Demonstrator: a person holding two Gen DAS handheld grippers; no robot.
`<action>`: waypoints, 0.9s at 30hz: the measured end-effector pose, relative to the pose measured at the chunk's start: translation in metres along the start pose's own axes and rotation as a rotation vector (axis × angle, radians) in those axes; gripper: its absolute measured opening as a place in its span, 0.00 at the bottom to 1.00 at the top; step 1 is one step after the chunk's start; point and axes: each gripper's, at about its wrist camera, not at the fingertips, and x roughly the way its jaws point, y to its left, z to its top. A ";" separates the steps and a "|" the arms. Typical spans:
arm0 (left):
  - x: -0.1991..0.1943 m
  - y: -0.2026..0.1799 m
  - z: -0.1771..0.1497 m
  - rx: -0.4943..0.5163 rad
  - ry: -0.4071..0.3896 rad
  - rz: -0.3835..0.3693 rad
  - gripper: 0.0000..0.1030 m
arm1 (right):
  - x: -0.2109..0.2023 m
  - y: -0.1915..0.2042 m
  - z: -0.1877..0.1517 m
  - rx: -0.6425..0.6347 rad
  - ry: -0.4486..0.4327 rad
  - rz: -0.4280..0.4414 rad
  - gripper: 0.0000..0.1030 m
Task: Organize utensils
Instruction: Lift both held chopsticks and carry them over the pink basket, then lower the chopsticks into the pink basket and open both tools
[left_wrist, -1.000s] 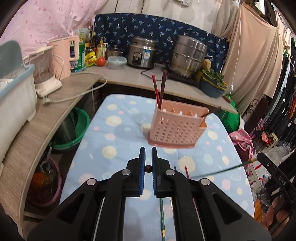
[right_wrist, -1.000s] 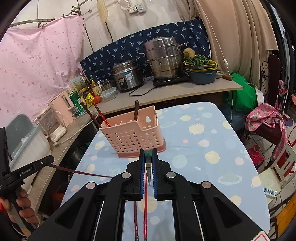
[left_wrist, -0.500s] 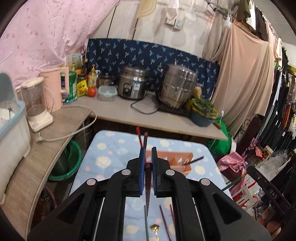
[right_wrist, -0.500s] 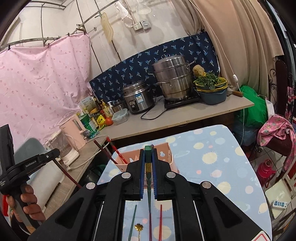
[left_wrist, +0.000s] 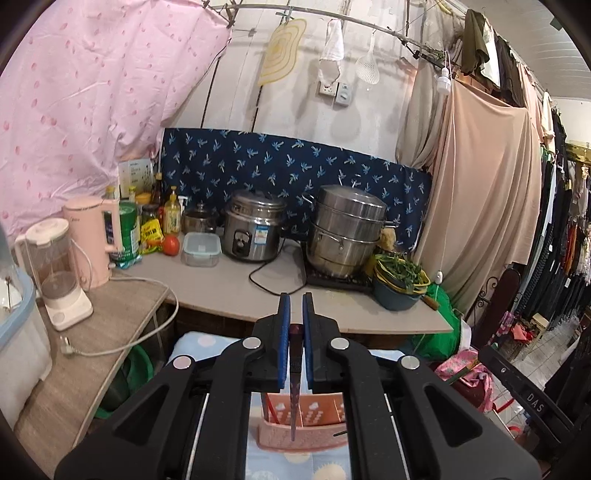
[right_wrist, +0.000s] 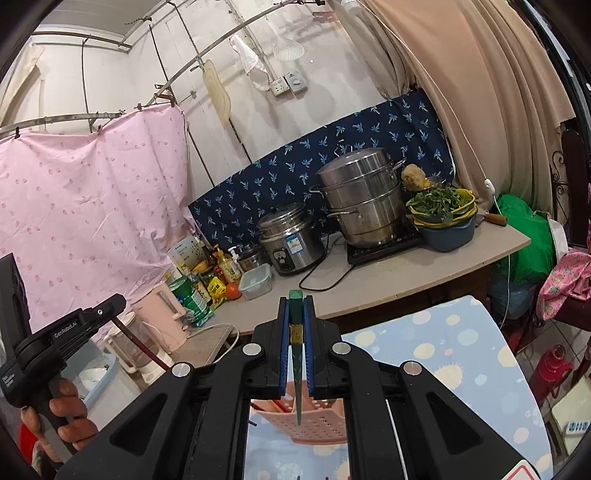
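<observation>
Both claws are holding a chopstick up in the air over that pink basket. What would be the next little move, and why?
Probably lower the right claw so its green chopstick, tip pointing down, slips into the pink basket below. The left claw could follow with its dark chopstick.

I see a pink perforated utensil basket (right_wrist: 321, 421) on a pale blue tablecloth (right_wrist: 454, 354) with yellow and white dots. My left tool (left_wrist: 294, 314) has blue pads on black, clamping a dark red chopstick (left_wrist: 294, 391); my right tool (right_wrist: 296, 314) clamps a green one (right_wrist: 296, 362). Behind hangs navy leaf-print cloth (left_wrist: 295, 170).
</observation>
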 end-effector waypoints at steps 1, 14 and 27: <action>0.006 -0.001 0.002 0.006 -0.008 0.009 0.06 | 0.005 0.001 0.002 -0.002 -0.003 -0.005 0.07; 0.068 0.007 -0.024 0.013 0.036 0.050 0.06 | 0.068 -0.022 -0.021 0.008 0.098 -0.065 0.07; 0.099 0.015 -0.055 -0.016 0.131 0.049 0.06 | 0.091 -0.030 -0.050 0.013 0.173 -0.071 0.07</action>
